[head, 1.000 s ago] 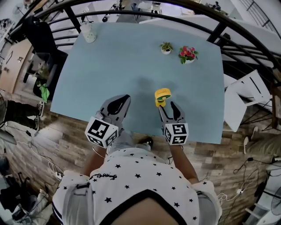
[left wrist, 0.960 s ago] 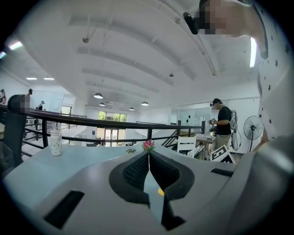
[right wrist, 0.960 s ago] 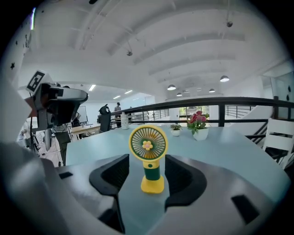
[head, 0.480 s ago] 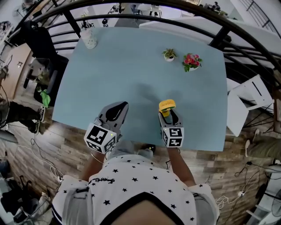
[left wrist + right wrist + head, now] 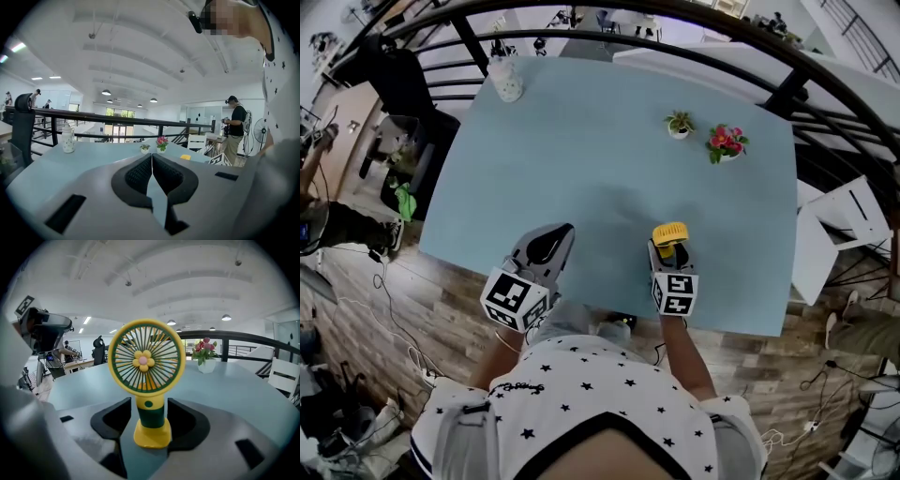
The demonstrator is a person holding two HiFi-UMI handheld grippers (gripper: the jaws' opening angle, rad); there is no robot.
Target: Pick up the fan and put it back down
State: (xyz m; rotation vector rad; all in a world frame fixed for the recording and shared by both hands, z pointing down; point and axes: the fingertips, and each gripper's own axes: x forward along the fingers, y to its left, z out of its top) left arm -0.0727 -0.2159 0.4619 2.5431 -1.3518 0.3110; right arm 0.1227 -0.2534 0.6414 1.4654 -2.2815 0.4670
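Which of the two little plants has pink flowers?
The right-hand plant, in a white pot, has pink flowers. The smaller plant to its left shows only green leaves.

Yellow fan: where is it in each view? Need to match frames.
Head view: yellow fan, lower right of centre.
Left gripper view: small yellow patch, right of centre.
Right gripper view: dead centre, large, upright.
Shared landmark: pink flower pot, beyond the fan in all three.
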